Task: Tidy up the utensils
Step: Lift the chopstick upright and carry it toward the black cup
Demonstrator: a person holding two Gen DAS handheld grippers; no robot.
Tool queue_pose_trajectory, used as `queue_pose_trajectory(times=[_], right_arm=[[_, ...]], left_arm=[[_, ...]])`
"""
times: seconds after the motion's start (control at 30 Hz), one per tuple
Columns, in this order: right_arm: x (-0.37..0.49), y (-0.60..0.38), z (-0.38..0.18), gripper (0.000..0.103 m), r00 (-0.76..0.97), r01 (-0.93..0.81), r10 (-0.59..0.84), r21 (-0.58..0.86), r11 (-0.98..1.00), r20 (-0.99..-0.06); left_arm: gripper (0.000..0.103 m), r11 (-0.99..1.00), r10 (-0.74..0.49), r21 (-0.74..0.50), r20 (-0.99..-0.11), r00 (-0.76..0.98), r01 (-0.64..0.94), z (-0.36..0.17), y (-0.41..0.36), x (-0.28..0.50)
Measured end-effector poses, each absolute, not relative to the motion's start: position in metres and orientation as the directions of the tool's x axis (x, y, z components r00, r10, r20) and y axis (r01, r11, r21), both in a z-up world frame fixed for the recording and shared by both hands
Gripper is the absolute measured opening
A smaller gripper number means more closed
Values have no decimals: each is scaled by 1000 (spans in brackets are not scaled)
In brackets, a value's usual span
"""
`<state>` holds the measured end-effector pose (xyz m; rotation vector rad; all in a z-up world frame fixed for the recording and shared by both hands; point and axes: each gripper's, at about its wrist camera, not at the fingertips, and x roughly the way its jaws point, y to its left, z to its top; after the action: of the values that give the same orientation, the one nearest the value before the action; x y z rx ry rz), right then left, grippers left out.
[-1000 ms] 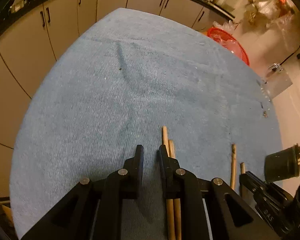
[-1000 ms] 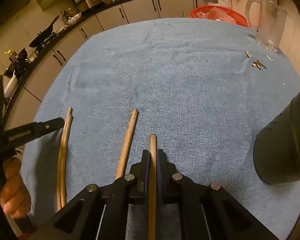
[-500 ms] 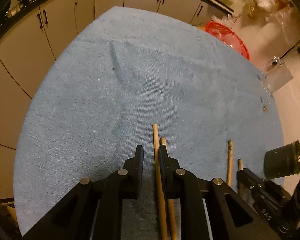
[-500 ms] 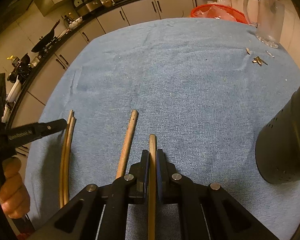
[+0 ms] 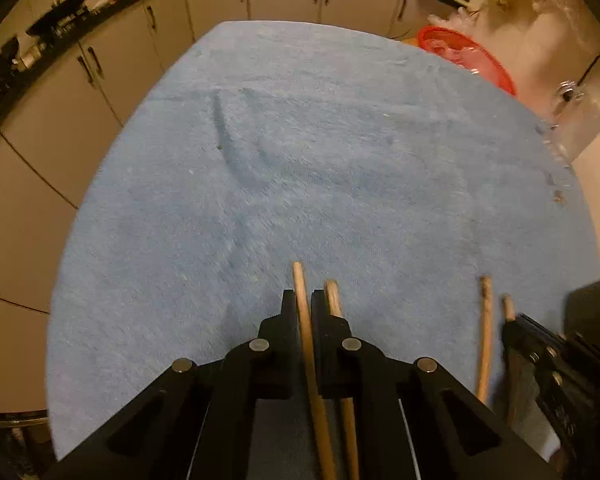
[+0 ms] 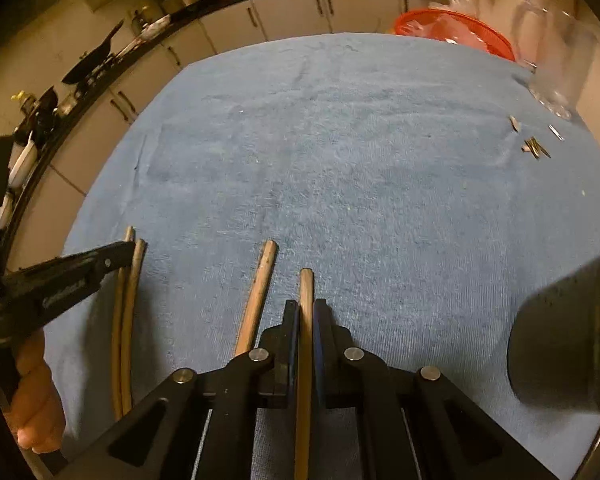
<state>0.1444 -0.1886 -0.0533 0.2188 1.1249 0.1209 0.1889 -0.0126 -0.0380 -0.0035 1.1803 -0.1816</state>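
- In my left gripper (image 5: 303, 300) one wooden chopstick (image 5: 306, 328) now sits between the two fingers, and they are clamped on it; one second ago the fingers stood apart and this stick lay outside them, to the right.
- Its partner chopstick (image 5: 333, 300) lies on the blue cloth (image 5: 300, 180) just right of my right finger, touching it or almost; I cannot tell which.
- My left gripper has moved sideways over the pair since the earlier frame, and the picture is a little blurred.
- My right gripper (image 6: 306, 308) stays clamped on another chopstick (image 6: 306, 292), the same as before, with its tip sticking out past the fingers.
- A thicker wooden stick (image 6: 260, 288) lies on the cloth just left of that gripper, in the same place as before.
- In the right wrist view my left gripper comes from the left edge, and its tip now covers the top of the thin pair.
- The dark perforated holder (image 6: 564, 340) stands at the right edge of the cloth.
- Far behind there are a red basket (image 6: 460, 32) and a glass jug (image 6: 560, 64), both unchanged.
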Motion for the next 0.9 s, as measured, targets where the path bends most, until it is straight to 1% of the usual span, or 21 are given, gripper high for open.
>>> queue_pose_trajectory(times=[0.03,0.1,0.23,0.4,0.53,0.57,0.67,0.7,0.8,0.9], right_arm=[[144,-190,-53,7,424,15,216,245,969,-879],[139,-195,-48,7,440,24,241,280,960,-865],[117,-200,-20,7,529,-8,306,356,935,-792],[71,-196,31,7,687,-79,294,333,939,-665],[33,-191,65,7,785,-133,284,297,945,-551],[25,-189,70,7,796,-141,280,286,948,-536],[18,-188,75,7,804,-136,271,279,951,-529],[15,-190,76,7,803,-134,273,286,949,-530],[12,-195,74,7,795,-129,283,307,943,-536],[13,-201,70,7,794,-125,287,319,940,-535]], left_arm=[[6,983,-165,-119,-913,374,143,-36,-10,184],[6,981,-177,-124,-891,418,152,-24,-6,171],[6,973,-224,-163,-840,495,164,9,6,144],[6,962,-272,-197,-744,610,189,58,20,98],[6,952,-304,-202,-706,640,229,78,28,75],[6,952,-303,-192,-715,630,241,79,27,74],[6,965,-260,-178,-760,595,194,68,26,92],[6,969,-242,-173,-795,557,174,57,26,102],[6,968,-249,-200,-856,454,153,28,25,122],[7,985,-170,-141,-910,377,102,-7,19,148]])
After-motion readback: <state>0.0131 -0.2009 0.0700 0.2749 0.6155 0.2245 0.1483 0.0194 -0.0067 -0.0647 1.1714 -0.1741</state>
